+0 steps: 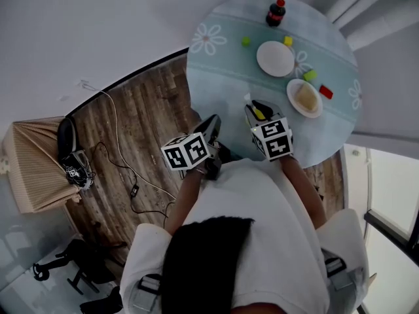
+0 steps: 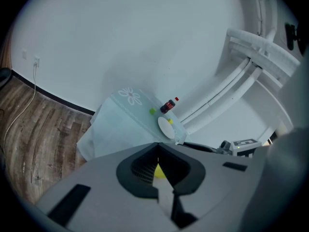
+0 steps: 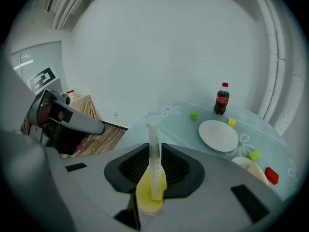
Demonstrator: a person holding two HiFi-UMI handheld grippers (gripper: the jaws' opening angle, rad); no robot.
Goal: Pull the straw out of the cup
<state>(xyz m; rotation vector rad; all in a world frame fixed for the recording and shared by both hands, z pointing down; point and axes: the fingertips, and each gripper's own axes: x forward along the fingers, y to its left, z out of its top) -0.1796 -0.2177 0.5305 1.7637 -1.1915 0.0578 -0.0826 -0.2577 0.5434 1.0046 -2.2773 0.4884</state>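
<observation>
In the right gripper view a pale, see-through straw stands upright between the black pads of my right gripper. It rises out of a yellow cup-like shape low in the jaws, and the pads sit against the straw on both sides. From the head view the right gripper reaches over the near edge of the round table, with yellow between its jaws. My left gripper hangs just left of it, off the table edge. A bit of yellow shows deep in the left gripper; what it is stays unclear.
On the light blue cloth stand a cola bottle, an empty white plate and a second plate holding something pale. Small green, yellow and red blocks lie around them. Cables trail over the wooden floor.
</observation>
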